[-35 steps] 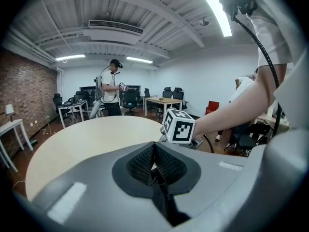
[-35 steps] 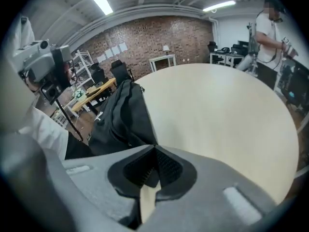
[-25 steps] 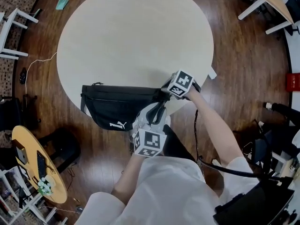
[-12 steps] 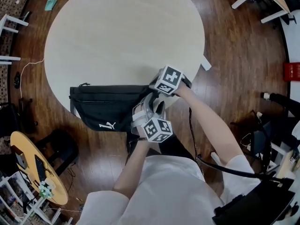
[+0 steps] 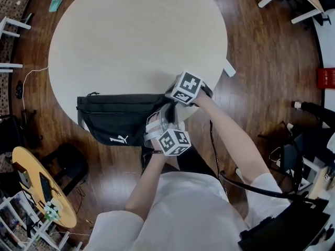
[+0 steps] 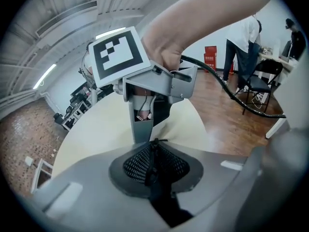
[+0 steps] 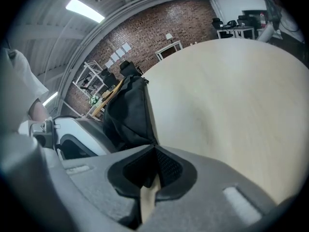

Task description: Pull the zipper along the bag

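Note:
A black waist bag (image 5: 120, 116) lies along the round table's (image 5: 136, 35) near edge, its lower part hanging over. My right gripper (image 5: 170, 99) is shut on the bag's right end; in the right gripper view black fabric (image 7: 145, 151) sits between its pads and the bag (image 7: 126, 112) stretches away to the left. My left gripper (image 5: 167, 115) reaches up from below to that same end. Its jaws have just been closing, and the pads now press on a thin black zipper pull (image 6: 152, 159). Straight ahead in the left gripper view stands the right gripper (image 6: 145, 122).
Dark wooden floor surrounds the table. A small yellow round table (image 5: 36, 187) with gadgets stands at lower left, white furniture legs (image 5: 10, 20) at left and upper right. A red box (image 5: 325, 80) sits at the right edge. A person (image 6: 247, 37) stands by chairs in the background.
My left gripper has moved up to the bag's right end and rolled, and its jaws have closed there. The right gripper keeps its hold on the bag's end.

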{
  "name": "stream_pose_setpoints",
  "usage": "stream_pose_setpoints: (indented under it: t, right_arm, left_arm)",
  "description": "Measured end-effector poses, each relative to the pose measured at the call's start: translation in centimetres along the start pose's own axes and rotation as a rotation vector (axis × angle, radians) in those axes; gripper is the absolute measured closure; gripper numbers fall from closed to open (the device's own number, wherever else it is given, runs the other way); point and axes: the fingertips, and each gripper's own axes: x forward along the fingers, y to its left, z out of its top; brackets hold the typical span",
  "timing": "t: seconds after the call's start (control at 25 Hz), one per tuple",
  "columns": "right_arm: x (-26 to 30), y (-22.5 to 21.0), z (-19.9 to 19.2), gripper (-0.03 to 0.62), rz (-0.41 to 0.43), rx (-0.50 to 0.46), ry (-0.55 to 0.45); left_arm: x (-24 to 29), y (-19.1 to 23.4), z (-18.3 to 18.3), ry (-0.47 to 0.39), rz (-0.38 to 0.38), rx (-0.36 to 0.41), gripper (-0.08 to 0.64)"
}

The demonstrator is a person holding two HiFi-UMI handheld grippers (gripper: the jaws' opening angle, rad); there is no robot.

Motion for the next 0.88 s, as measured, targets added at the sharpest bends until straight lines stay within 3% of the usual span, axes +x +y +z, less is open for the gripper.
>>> stream_pose_setpoints:
  t: [0.2,0.4,0.72,0.88]
  right_arm:
    - [0.1,-0.2,-0.1,0.601,-0.008,0.012,0.000]
    - [0.0,-0.3,-0.2,0.601,-0.027,0.014,-0.010]
    - [0.3,-0.4,-0.1,0.601,-0.124,0.003,0.063]
    - [0.4,-0.5,-0.3,0.601,-0.132,0.031,0.073]
  left_arm:
    - [-1.4,-0.3,0.5,-0.023,-0.040,-0.046,0.511]
    - [-3.6,0.7,0.3,-0.033,-0.064,-0.157,0.515]
    - [-6.2,2.5,-1.2,-0.060,-0.093,-0.160,0.518]
    - [-7.1,3.1,-2.1,-0.070,-0.125,-0.177,0.518]
